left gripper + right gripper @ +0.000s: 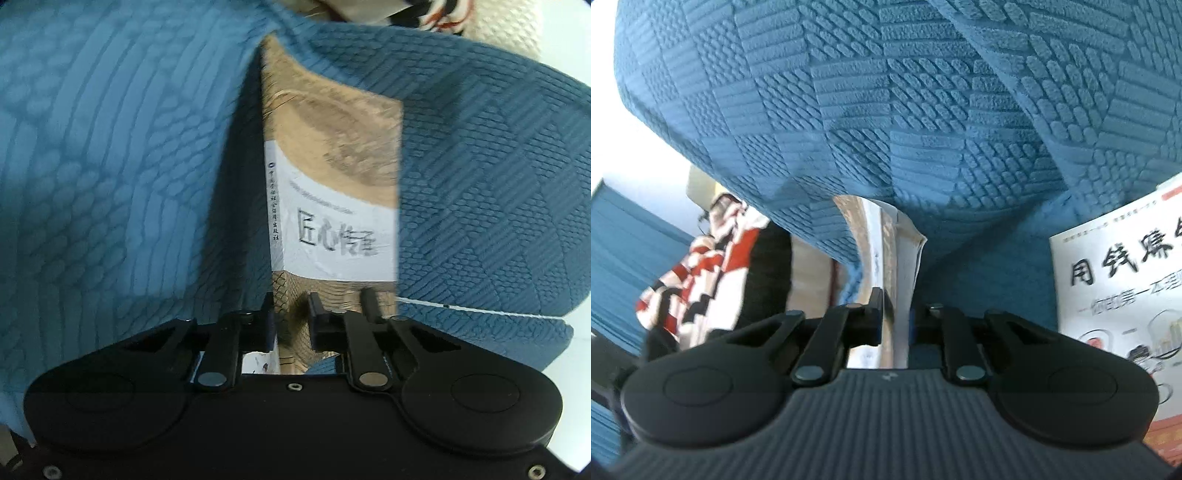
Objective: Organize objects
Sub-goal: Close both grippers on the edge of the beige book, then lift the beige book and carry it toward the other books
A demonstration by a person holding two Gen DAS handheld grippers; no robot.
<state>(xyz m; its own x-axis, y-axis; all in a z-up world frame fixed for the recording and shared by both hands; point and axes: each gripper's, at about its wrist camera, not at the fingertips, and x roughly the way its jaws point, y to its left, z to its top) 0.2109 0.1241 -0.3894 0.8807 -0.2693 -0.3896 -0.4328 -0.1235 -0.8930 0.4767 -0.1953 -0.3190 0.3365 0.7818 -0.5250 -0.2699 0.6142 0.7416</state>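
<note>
- Left wrist view: the left gripper (291, 314) has the near end of a tan and white book (332, 206) sitting right between its two fingers, spine side toward the left finger.
- The book runs straight away from the camera, long axis in line with the fingers, far end poking into the gap between two blue textured cushions (110, 147). It stands on edge and tips over to the right, so the front cover with its black printed title faces up and right.
- Left fingers are nearly together, pinching that near end. Both pads look pressed on it, though the frame is a bit blurry there.
- A thin white cord (480, 309) crosses the cushion just right of the book's near corner.
- Right wrist view: the right gripper (894, 314) is clamped on the edge of a thin book too, seen edge-on, pale pages and a shiny cover rising up from the fingers toward the blue cushion above. Can't tell if it's the same book.
- Right fingers are drawn close, with only the book's thickness between them.
- A second white book (1119, 288) with big black characters lies off to the right, well apart from the fingers.
- Red, white and black patterned fabric (701, 280) shows at the left.
</note>
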